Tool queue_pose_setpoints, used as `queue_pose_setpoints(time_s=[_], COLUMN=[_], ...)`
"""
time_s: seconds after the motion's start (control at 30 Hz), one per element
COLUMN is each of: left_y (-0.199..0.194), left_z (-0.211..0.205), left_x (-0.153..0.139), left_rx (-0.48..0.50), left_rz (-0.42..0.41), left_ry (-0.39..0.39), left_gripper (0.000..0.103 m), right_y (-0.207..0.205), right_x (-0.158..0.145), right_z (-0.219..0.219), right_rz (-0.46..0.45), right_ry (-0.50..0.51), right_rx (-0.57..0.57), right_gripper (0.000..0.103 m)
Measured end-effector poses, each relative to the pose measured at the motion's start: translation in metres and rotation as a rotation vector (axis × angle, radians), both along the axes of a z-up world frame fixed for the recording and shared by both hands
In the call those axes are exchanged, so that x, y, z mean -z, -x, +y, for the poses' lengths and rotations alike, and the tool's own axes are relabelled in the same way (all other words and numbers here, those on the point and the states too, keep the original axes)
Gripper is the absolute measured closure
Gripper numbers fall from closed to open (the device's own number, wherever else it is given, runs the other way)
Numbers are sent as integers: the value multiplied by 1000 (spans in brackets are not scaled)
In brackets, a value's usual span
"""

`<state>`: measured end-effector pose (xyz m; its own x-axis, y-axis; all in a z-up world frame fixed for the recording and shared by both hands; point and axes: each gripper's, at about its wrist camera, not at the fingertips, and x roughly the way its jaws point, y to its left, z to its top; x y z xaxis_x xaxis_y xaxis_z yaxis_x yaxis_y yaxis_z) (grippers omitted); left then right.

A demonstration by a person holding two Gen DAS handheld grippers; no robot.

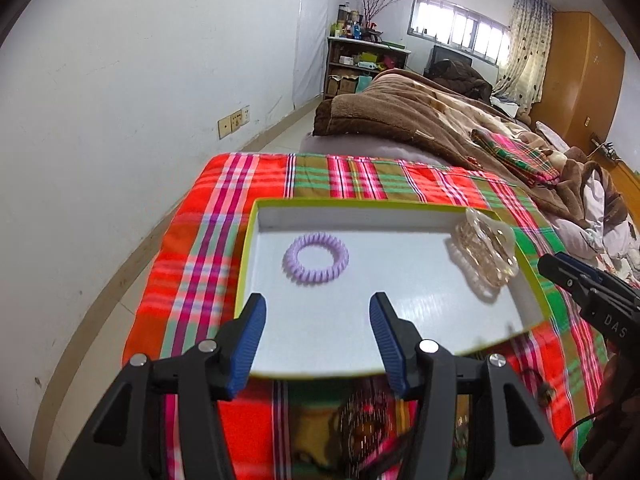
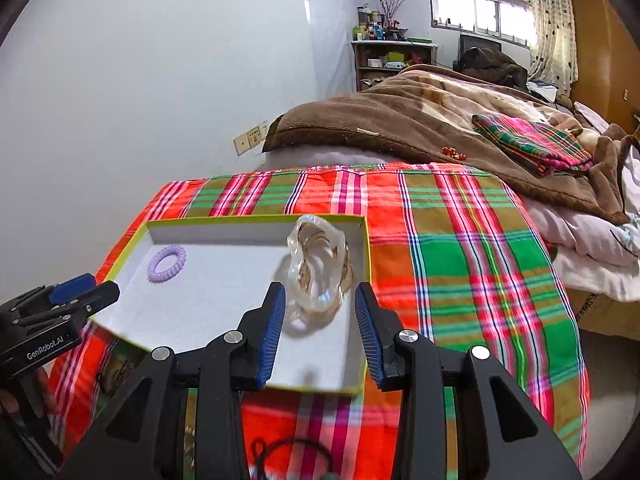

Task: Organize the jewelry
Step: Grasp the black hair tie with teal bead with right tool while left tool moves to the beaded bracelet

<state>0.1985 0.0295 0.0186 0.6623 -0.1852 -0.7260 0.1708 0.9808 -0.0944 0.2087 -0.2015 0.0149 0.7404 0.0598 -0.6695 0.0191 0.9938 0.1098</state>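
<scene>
Two claws sat wide, empty: left claw (image 1: 318,306) over the near edge of the shallow box (image 1: 248,248), right claw (image 2: 320,300) straddling the clear hair clip (image 2: 320,268) without touching it. Purple coil hair tie (image 1: 316,258) lay further back on the box floor. Box rested on plaid cloth (image 2: 460,248) over the bed.
</scene>
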Motion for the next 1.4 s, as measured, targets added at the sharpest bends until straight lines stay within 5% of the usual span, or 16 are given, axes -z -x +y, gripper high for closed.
queue_pose_setpoints(time_s=[0.33, 0.73, 1.4], left_y=[49, 81, 103], left_z=[15, 33, 42], left_x=[4, 17, 36], left_rx=[21, 9, -21], left_rz=[15, 37, 103], left_ry=[83, 113, 144], left_gripper=[47, 32, 36], right_y=[47, 79, 80], right_x=[4, 25, 59], right_z=[-1, -12, -8], right_rz=[13, 54, 154], right_ry=[9, -18, -87], right_rx=[-17, -16, -19], right_gripper=[66, 66, 66])
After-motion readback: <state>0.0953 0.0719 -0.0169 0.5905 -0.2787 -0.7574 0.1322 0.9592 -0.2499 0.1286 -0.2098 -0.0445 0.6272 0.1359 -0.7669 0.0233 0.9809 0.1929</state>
